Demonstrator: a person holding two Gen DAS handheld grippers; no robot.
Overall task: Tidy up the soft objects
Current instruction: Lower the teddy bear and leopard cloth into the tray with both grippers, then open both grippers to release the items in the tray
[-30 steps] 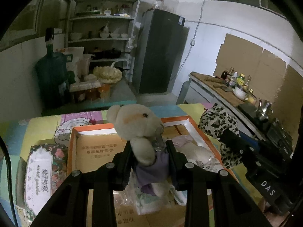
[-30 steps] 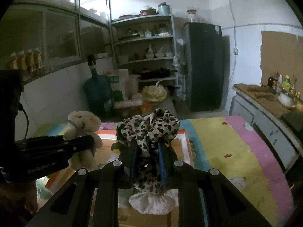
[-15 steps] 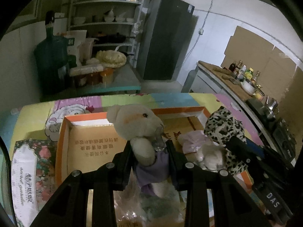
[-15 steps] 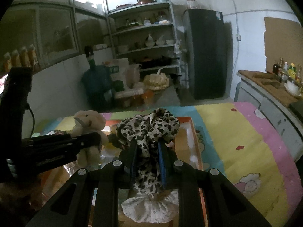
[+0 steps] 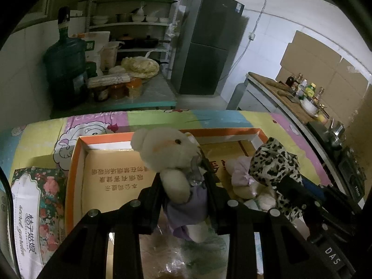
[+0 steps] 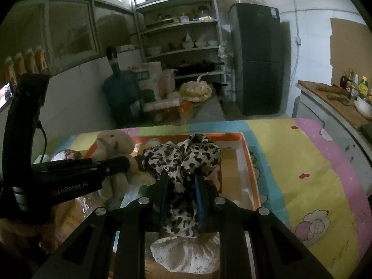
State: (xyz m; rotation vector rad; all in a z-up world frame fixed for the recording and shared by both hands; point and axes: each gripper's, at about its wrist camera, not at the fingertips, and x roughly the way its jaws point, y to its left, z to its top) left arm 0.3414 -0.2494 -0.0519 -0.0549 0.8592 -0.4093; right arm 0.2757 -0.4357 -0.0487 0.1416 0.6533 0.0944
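The biggest risk I see is at the orange-rimmed box (image 5: 74, 162): I have both toys hanging over it at once, and a careless drop on my right could catch the raised rim and spill out onto the patterned cloth (image 6: 302, 153). My right gripper (image 6: 180, 181) is clamped on the leopard-print plush (image 6: 181, 155), whose white frilly hem droops below the jaws; that trailing skirt is what I'd expect to snag on the right wall of the box. My left gripper (image 5: 183, 181) is closed tight on the cream teddy bear (image 5: 167, 151) around its chest, purple dress hanging beneath.

Second worry: the two tools sit close, side by side. Swinging either one inward could knock them together or drag one toy off the other's grip.

Third: a small lilac-dressed toy (image 5: 241, 174) already lies in the right part of the box, just beside the leopard plush. Setting down on top of it would leave an untidy heap.

Open room is better on the left. The box floor there is bare printed card, and the floral tissue pack (image 5: 34, 197) lies outside the left wall. I think crinkly plastic lies under my left jaws, though the view is dim there.
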